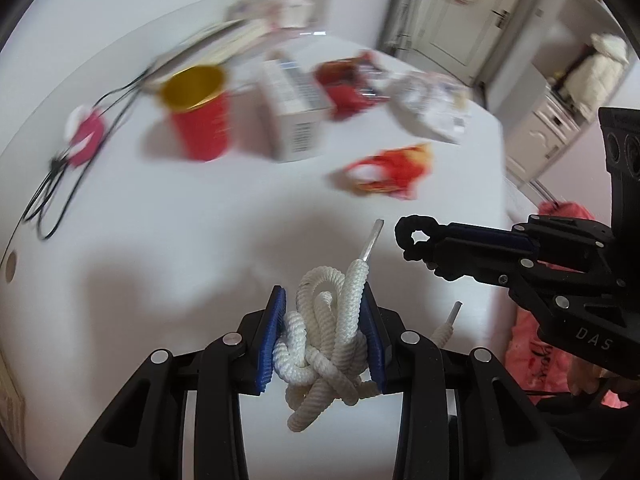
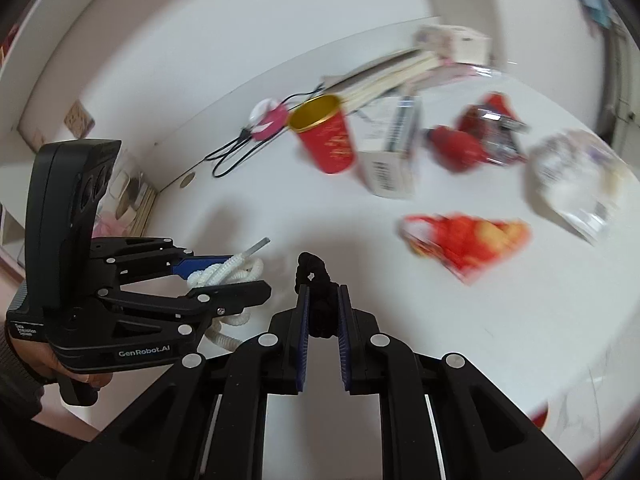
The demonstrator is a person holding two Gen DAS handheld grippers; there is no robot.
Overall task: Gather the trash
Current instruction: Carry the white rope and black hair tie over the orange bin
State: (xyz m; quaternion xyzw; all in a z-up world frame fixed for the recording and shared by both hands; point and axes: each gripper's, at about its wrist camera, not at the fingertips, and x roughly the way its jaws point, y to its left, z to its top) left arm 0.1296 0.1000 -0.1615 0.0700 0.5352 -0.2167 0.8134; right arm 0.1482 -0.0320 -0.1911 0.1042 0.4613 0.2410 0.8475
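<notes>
Across the white table (image 1: 160,240), filling both views, we are carrying two loads at once; to do it well we are keeping both grips firm until each bundle is over the pink bag (image 1: 532,360) at the lower right of the left view; the left gripper (image 1: 324,344) is pinching the white rope (image 1: 328,340) between its blue pads; the right gripper (image 2: 322,316) is nearly closed on the black cord (image 2: 316,280), whose knotted end is poking past the fingertips; wrappers are waiting at upper right.

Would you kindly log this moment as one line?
left gripper: shut on white rope | right gripper: shut on black cord
</notes>
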